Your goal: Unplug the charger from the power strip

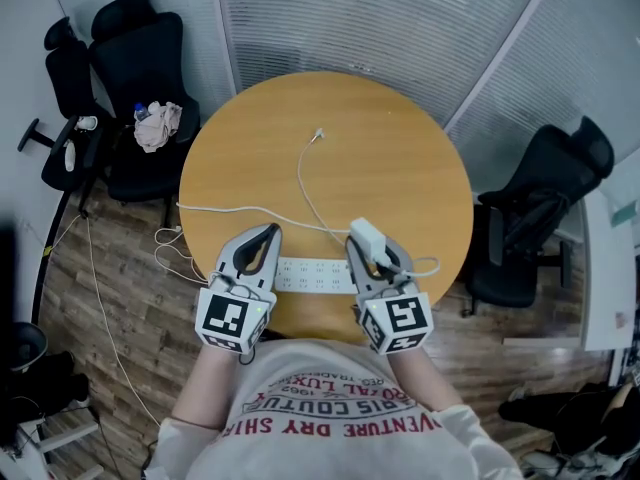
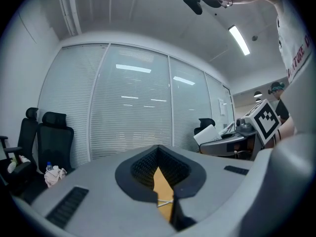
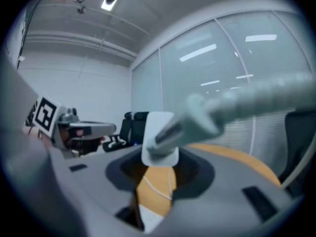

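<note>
A white power strip point(image 1: 315, 275) lies on the round wooden table point(image 1: 390, 158) near its front edge, between my two grippers. My right gripper point(image 1: 371, 247) is shut on the white charger point(image 1: 367, 236), which looks lifted apart from the strip. In the right gripper view the charger point(image 3: 159, 137) sits between the jaw tips of the right gripper point(image 3: 160, 149), with its thick plug lead running off to the right. The charger's thin white cable point(image 1: 303, 183) trails across the table to a loose end. My left gripper point(image 1: 269, 233) rests at the strip's left end, jaws shut on nothing point(image 2: 167, 194).
The strip's own white cord point(image 1: 215, 209) runs left over the table edge to the wooden floor. Black office chairs point(image 1: 140, 78) stand at the left, one holding a cloth and a bottle. Another black chair point(image 1: 540, 208) stands at the right. Blinds cover the glass wall behind.
</note>
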{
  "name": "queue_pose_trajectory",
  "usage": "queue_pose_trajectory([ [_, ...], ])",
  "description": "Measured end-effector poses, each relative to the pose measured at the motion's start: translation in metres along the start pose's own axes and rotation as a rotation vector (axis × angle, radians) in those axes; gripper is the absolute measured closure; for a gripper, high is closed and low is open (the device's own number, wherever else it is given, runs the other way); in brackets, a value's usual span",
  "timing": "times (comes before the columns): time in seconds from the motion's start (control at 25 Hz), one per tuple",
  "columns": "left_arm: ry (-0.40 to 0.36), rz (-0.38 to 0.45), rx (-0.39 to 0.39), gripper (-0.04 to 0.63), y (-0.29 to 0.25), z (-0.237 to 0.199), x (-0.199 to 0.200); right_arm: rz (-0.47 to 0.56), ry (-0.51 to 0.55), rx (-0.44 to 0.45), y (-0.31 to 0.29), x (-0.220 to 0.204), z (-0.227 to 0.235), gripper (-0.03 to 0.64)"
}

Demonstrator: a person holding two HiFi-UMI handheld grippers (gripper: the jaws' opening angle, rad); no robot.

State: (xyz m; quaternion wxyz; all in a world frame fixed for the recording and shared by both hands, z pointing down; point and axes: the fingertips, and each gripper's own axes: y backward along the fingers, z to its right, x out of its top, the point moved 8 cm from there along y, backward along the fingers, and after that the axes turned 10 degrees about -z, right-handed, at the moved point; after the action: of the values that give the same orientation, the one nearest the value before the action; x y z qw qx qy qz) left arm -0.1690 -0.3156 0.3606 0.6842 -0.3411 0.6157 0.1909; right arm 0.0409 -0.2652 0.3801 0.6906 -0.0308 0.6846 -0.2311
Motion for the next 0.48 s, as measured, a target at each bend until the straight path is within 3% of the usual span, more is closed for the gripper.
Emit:
queue_pose_trajectory([
  [0.48, -0.002, -0.045, -0.031, 0.563, -0.006, 0.007, -0.01, -0.027, -0.024, -0.009, -0.002, -0.008, -0.003, 0.463],
])
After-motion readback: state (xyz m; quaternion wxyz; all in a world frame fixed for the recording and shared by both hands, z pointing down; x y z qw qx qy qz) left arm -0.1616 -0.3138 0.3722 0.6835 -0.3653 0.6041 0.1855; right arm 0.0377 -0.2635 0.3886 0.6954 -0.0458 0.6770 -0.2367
